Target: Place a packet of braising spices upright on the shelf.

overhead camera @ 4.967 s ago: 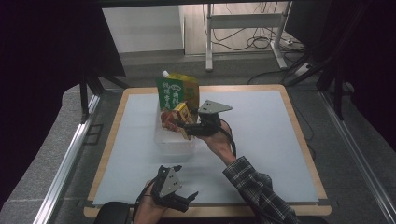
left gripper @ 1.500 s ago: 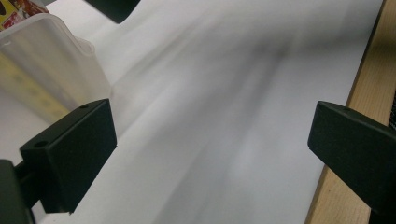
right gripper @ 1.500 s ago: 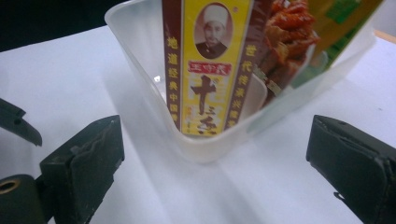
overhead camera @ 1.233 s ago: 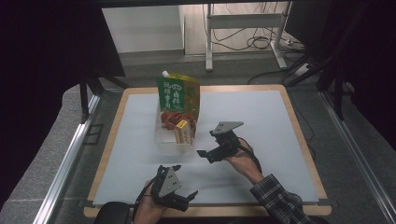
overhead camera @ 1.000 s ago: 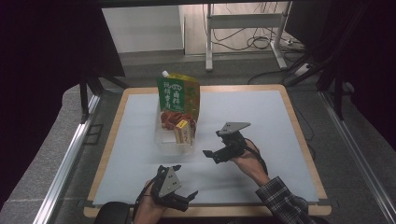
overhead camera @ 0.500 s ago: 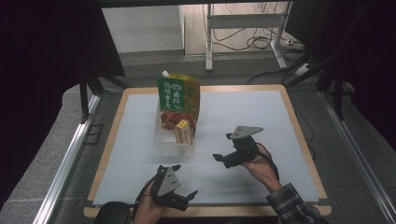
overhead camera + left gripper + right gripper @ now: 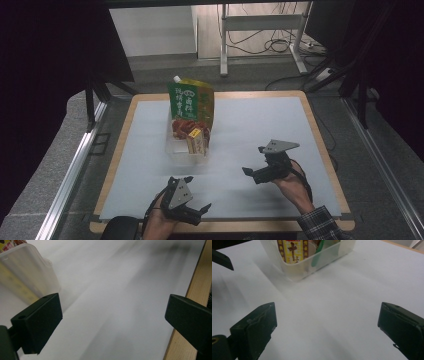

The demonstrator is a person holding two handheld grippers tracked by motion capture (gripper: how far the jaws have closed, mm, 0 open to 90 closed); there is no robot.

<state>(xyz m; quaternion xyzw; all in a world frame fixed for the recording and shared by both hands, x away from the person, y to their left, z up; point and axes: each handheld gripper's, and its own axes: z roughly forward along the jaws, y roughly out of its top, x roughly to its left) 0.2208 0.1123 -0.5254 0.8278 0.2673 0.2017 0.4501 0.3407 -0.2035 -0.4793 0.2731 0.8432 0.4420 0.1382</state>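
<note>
A clear plastic container [image 7: 175, 150] stands left of centre on the white mat. A tall green pouch [image 7: 190, 100], a red packet [image 7: 182, 127] and a small yellow box [image 7: 196, 143] stand in it. My right gripper [image 7: 253, 160] hovers open and empty to the right of the container and well apart from it. In the right gripper view the container [image 7: 329, 255] and the yellow box [image 7: 292, 250] lie ahead of the spread jaws. My left gripper [image 7: 196, 192] rests open near the front edge, with the container's corner [image 7: 27, 277] to its upper left.
The white mat [image 7: 260, 125] lies on a wooden board [image 7: 320, 135] with a raised rim. The board's front edge [image 7: 197, 290] runs beside my left gripper. Metal rails [image 7: 75, 165] flank the table, and cables lie on the floor behind.
My right gripper let go of the yellow box in the container, then drew back to the right and toward the person, open and empty. The left gripper stayed put.
</note>
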